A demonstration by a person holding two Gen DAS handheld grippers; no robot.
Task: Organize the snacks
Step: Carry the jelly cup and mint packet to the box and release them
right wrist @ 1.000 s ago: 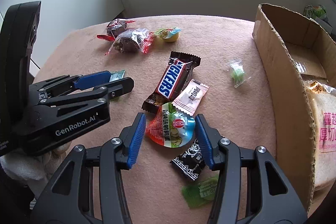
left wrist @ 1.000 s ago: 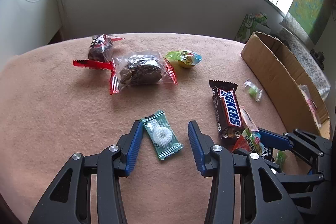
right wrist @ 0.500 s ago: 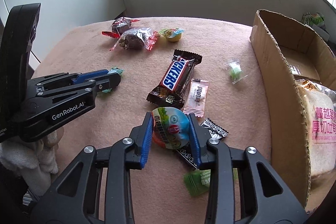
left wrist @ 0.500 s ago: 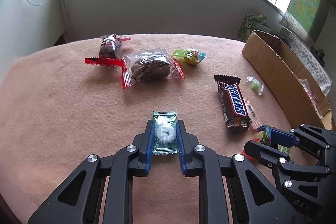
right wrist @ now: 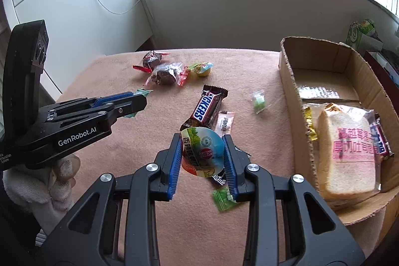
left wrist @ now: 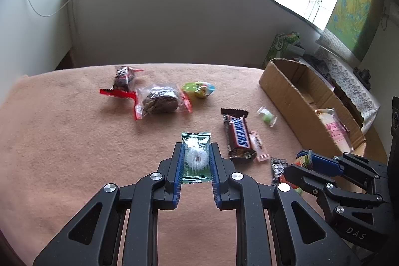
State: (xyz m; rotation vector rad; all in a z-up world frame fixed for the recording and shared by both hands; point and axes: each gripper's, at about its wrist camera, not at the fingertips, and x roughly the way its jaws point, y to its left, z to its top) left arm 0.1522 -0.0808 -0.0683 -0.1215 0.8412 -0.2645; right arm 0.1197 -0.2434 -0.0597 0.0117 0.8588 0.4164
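My left gripper (left wrist: 196,148) is shut on a green mint packet (left wrist: 196,160) with a white ring inside, held just above the pink tablecloth (left wrist: 74,153). In the right wrist view the left gripper (right wrist: 139,101) shows at the left, with the packet's edge sticking out. My right gripper (right wrist: 201,141) is shut on a round jelly cup (right wrist: 202,152) with a printed foil lid, lifted off the cloth. It also appears at the lower right of the left wrist view as the right gripper (left wrist: 303,158). A cardboard box (right wrist: 289,81) with a bread pack (right wrist: 346,153) inside stands to the right.
On the cloth lie a Snickers bar (left wrist: 238,136), a pink sachet (left wrist: 258,145), a black sachet (left wrist: 278,167), a clear-wrapped green candy (left wrist: 267,117), two wrapped brownies (left wrist: 159,101), a yellow jelly cup (left wrist: 199,89) and a green sachet (right wrist: 224,198). A gloved hand (right wrist: 37,181) holds the left gripper.
Both grippers went from open to shut, the left on the mint packet, the right on the jelly cup. Both have then risen from the cloth with their snacks.
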